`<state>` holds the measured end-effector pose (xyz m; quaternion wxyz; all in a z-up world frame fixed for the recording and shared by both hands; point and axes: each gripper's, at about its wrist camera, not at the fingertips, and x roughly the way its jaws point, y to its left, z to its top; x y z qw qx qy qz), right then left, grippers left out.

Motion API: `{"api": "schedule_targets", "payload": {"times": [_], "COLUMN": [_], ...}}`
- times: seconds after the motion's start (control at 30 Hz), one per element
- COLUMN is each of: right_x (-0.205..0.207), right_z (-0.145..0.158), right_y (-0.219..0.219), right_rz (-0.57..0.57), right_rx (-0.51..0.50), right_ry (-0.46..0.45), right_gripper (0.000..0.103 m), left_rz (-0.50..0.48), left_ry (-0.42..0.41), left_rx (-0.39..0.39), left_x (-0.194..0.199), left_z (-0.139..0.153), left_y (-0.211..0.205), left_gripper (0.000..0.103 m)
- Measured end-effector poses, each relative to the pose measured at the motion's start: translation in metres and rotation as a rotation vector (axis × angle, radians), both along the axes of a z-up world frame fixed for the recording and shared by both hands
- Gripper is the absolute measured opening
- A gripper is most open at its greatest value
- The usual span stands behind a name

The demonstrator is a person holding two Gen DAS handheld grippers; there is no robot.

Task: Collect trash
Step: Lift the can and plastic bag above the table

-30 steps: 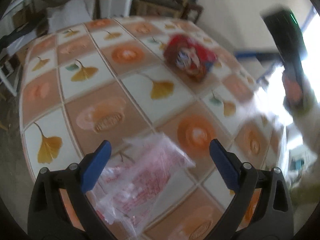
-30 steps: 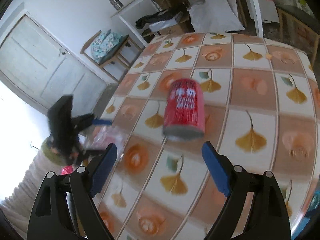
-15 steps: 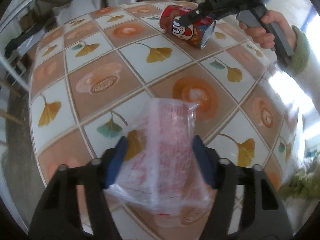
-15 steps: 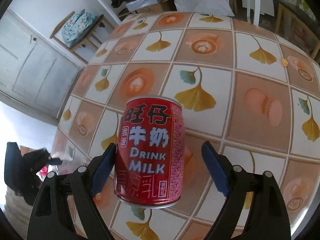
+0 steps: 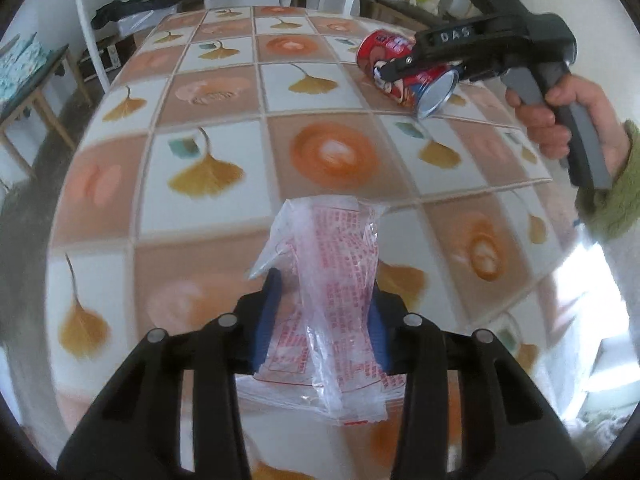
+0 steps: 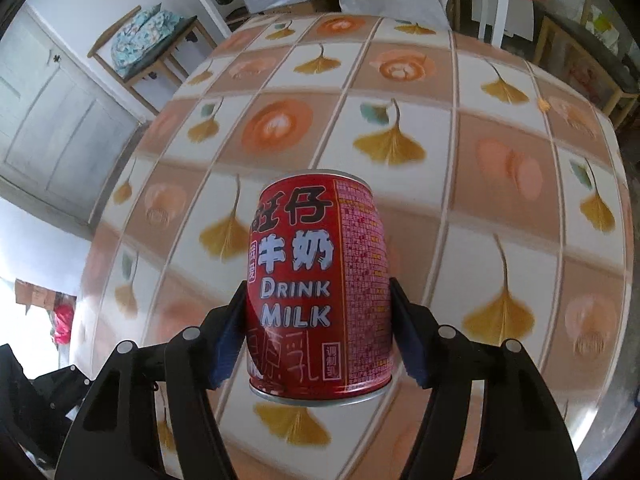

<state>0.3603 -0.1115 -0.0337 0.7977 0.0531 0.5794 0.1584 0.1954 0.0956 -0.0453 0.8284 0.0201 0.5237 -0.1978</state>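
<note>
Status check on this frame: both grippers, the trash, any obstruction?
Left gripper closing around plastic bag. Right gripper closing on red milk can. Tablecloth otherwise bare, nothing obstructing.

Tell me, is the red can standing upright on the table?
No, the red can lies on its side on the table, its shiny bottom end showing.

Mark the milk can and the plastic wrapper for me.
milk can [image 6: 316,292]: right wrist view, middle of the red label.
plastic wrapper [image 5: 332,280]: left wrist view, printed middle between the blue pads.
</note>
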Motion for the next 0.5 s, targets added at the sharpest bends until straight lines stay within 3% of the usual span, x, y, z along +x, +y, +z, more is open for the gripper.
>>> {"api": "schedule_targets", "payload": {"times": [0.23,0.5], "right_x": [-0.079,-0.159], "right_z": [0.002,0.002], "right_y": [-0.012,-0.037], "right_rz": [-0.013,-0.104], "right_rx": [-0.024,0.016], "right_ry": [-0.004,0.005], "right_gripper": [0.064,0.064], "left_rz": [0.048,0.038], "left_ry": [-0.046,-0.081], "left_rx": [0.005,0.054], "left_x": [-0.042,-0.058], "left_z": [0.001,-0.001], "left_y": [-0.019,-0.037], "left_gripper": [0.039,0.043]}}
